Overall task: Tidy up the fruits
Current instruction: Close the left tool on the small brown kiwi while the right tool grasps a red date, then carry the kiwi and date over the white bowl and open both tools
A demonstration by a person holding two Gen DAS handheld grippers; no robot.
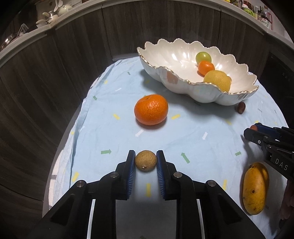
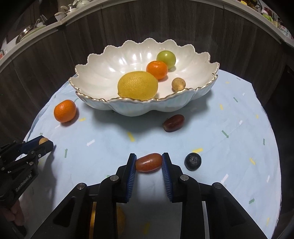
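Note:
In the left wrist view my left gripper (image 1: 145, 156) is shut on a small tan round fruit (image 1: 146, 162) resting on the light blue cloth (image 1: 110, 132). My right gripper (image 2: 149, 156) is shut on a red oblong fruit (image 2: 148, 163), also down on the cloth. Behind them stands a white scalloped bowl (image 2: 95, 77) holding a lemon (image 2: 137, 85), a small orange (image 2: 157, 70), a green fruit (image 2: 166, 59) and a small tan fruit (image 2: 178, 84). A mandarin (image 1: 151, 109) lies loose in front of the bowl.
A dark red fruit (image 2: 173, 122) lies near the bowl's front. A black round fruit (image 2: 193, 162) sits just right of the right gripper. A yellow mango (image 1: 255, 188) lies at the near right. A dark wooden wall with a shelf of crockery (image 1: 51, 14) runs behind the table.

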